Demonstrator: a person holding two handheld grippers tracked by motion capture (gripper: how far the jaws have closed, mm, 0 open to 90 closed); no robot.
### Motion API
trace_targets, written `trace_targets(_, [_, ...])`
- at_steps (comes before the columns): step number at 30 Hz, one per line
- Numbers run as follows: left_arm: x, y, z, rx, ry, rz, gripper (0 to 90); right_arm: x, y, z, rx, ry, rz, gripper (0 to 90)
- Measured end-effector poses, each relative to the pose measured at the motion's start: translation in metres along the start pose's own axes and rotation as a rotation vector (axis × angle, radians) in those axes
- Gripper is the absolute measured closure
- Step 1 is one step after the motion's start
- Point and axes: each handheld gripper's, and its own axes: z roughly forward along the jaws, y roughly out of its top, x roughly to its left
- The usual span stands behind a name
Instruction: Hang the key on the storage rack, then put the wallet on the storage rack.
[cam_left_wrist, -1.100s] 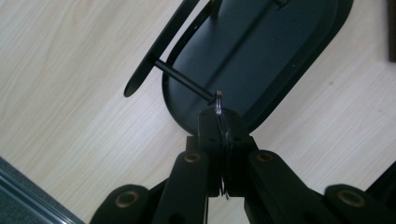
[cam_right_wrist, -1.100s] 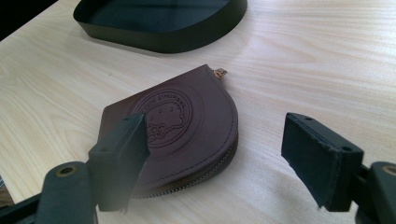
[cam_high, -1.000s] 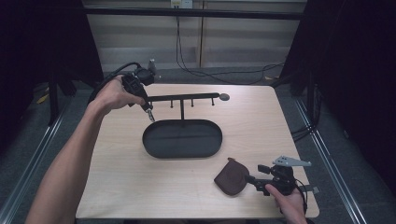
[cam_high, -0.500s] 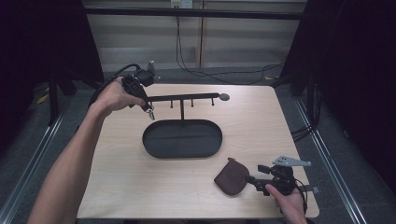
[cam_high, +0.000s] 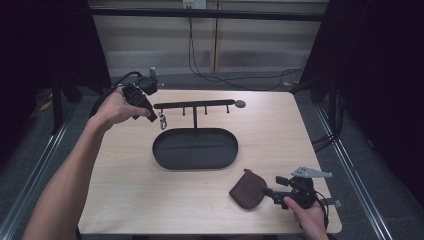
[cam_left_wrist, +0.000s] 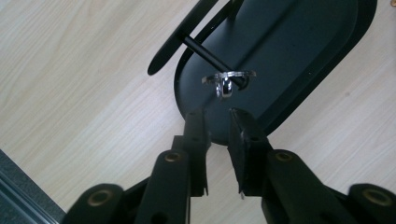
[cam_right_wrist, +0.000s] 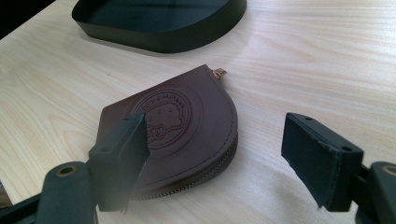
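On the pale wooden bench (cam_high: 125, 190) stands a black metal key rack with an oval tray base (cam_high: 195, 148) and a horizontal bar of pegs (cam_high: 195, 105) on a short post. A silver key ring with a small clasp (cam_high: 162, 120) hangs at the left end of that bar. The left tongs (cam_high: 150, 116) are held just beside the ring, up at the far left of the bench. In the left gripper view the ring (cam_left_wrist: 229, 81) sits around a black peg just ahead of the tips of the left tongs (cam_left_wrist: 217, 121), which are narrowly parted and not touching it.

Near the front right of the bench lies a dark brown leather coin pouch with a rounded edge and a zip (cam_high: 248, 190), flat on the wood and well apart from the rack. The right tongs (cam_high: 270, 191) rest right beside its right side. In the right gripper view the right tongs (cam_right_wrist: 215, 140) are spread wide, the pouch (cam_right_wrist: 187, 126) with its embossed round stamp lying between them, nearer the left jaw, which overlaps its edge; whether it touches I cannot tell
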Motion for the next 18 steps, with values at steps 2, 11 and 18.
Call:
trace_targets(2, [0.000,-0.004,-0.002,-0.025,-0.014,-0.007,73.4,0.000,0.000,0.000,0.000,-0.001,-0.001,22.7])
trace_targets(11, [-0.006,-0.018,-0.004,-0.086,-0.043,-0.020,65.3,0.001,0.000,0.000,0.002,-0.001,-0.008,22.8])
trace_targets(18, [-0.009,-0.029,0.005,-0.127,-0.058,-0.045,60.6,0.001,0.000,-0.001,0.000,0.001,0.000,22.8])
